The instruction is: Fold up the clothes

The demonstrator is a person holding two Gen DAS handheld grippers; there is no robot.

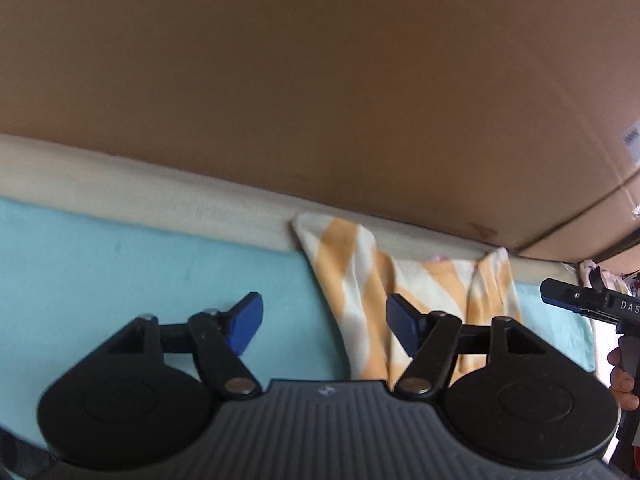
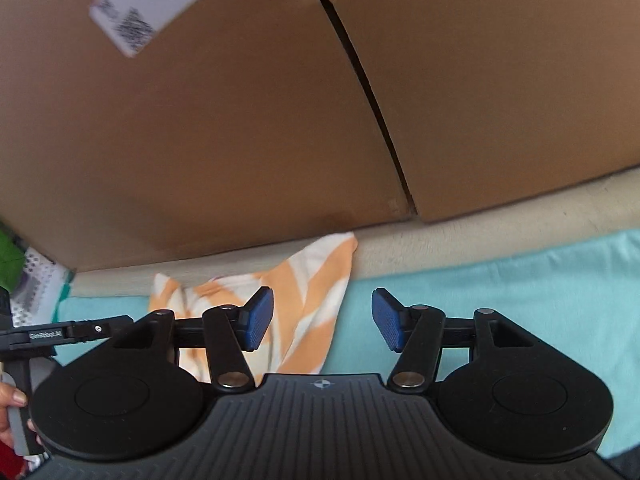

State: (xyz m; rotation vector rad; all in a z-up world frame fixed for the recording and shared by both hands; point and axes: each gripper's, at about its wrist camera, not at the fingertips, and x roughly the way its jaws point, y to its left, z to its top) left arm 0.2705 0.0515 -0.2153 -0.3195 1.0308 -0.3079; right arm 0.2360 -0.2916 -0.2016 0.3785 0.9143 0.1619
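Note:
An orange-and-white striped garment [image 1: 360, 280] lies crumpled on a light blue cloth [image 1: 100, 264], its far tip against the cardboard box. In the right wrist view the garment [image 2: 316, 292] sits ahead and left of centre. My left gripper [image 1: 324, 324] is open and empty, hovering just short of the garment, with its right pad [image 1: 402, 324] over the fabric. My right gripper [image 2: 322, 320] is open and empty, its left pad [image 2: 258, 320] over the garment. Each gripper shows at the edge of the other's view: the right one [image 1: 560, 300], the left one [image 2: 80, 330].
A large brown cardboard box [image 1: 320, 80] stands close behind the garment, on a beige mattress edge [image 1: 120, 188]; it has a white label [image 2: 160, 4] and a seam [image 2: 368, 92]. Mixed clothes [image 2: 28, 280] lie at the far left.

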